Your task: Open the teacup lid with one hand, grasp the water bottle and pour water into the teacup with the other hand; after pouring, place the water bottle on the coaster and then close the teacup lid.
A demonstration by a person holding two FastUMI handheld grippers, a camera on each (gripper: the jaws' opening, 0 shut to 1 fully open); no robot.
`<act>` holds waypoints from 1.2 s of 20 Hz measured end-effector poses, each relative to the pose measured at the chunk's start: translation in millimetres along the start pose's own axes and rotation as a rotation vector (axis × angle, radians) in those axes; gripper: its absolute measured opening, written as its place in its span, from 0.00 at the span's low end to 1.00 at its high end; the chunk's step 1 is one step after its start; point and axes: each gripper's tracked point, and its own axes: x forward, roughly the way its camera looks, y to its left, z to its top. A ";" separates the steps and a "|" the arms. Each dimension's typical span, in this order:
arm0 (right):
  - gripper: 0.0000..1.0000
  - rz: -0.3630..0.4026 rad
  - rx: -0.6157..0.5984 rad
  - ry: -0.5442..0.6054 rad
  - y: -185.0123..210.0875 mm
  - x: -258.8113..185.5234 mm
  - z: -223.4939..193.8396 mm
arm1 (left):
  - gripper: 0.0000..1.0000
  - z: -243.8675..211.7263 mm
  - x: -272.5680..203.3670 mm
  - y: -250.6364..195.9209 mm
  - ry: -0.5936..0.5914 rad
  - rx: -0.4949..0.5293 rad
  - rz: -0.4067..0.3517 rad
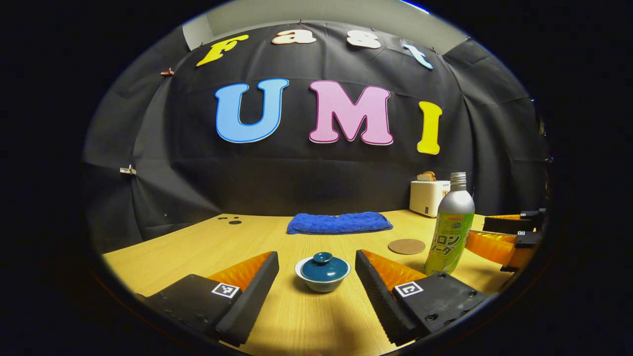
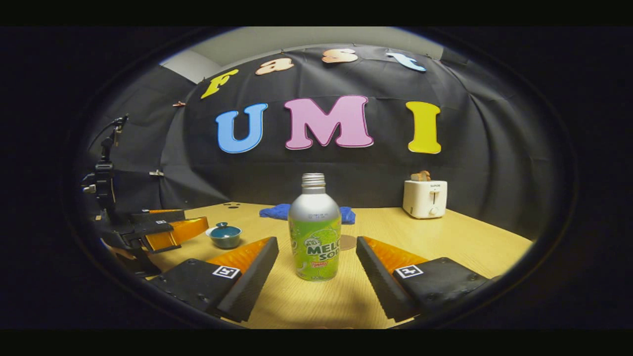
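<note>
A small white teacup with a teal lid stands on the wooden table, straight ahead of my left gripper, which is open with a finger on each side of the cup and touching nothing. The capless silver and green water bottle stands upright between the fingers of my open right gripper, clear of both. In the left gripper view the bottle is at the right, with the round cork coaster just left of it. The teacup and the left gripper appear at the left of the right gripper view.
A folded blue towel lies at the back of the table. A white toaster with bread in it stands at the back right. A camera stand rises at the far left. Black cloth walls the booth.
</note>
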 end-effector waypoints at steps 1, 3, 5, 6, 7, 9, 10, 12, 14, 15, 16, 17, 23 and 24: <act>0.98 0.000 -0.001 0.002 0.3 0.5 -0.6 | 0.98 0.8 -0.3 0.0 -0.001 -0.001 0.000; 0.98 -0.001 0.000 0.001 -0.1 0.3 0.1 | 0.98 0.4 0.1 -0.9 -0.001 0.000 -0.005; 0.98 -0.005 0.000 0.001 -0.8 0.4 0.0 | 0.98 0.1 1.0 -3.3 -0.002 0.000 -0.018; 0.98 -0.008 0.000 0.001 -0.7 0.6 -0.1 | 0.98 -0.3 2.8 -3.5 -0.002 0.001 -0.023; 0.98 -0.010 0.000 0.001 -1.1 0.9 0.1 | 0.98 0.1 5.0 -4.4 -0.002 0.001 -0.032; 0.98 -0.012 0.000 0.002 -0.6 1.0 -0.2 | 0.98 -0.4 12.9 -2.9 0.002 0.001 -0.040; 0.98 -0.011 0.001 0.002 -1.1 1.4 0.0 | 0.98 -2.1 15.6 -3.2 0.007 0.005 -0.046; 0.98 -0.001 0.001 0.004 0.3 1.3 -0.5 | 0.98 -3.6 24.2 -1.8 0.017 0.022 -0.048; 0.98 0.005 0.001 0.003 0.2 2.5 -0.7 | 0.97 -5.0 36.6 -1.1 0.037 0.039 -0.047; 0.98 0.005 0.001 0.003 0.4 2.6 0.4 | 0.97 -8.1 43.8 -2.0 0.057 0.042 -0.052; 0.98 0.006 0.001 0.004 0.7 3.0 -0.5 | 0.95 -13.1 49.5 -3.1 0.080 0.043 -0.060; 0.98 0.005 0.000 0.004 0.6 3.1 -0.7 | 0.94 -14.9 53.0 -4.3 0.097 0.043 -0.066; 0.98 -0.006 0.000 0.005 -1.0 9.2 1.3 | 0.82 -21.9 70.8 -10.5 0.139 0.078 -0.089; 0.98 -0.001 0.000 0.005 0.3 13.6 1.5 | 0.78 -22.8 72.6 -12.4 0.147 0.085 -0.095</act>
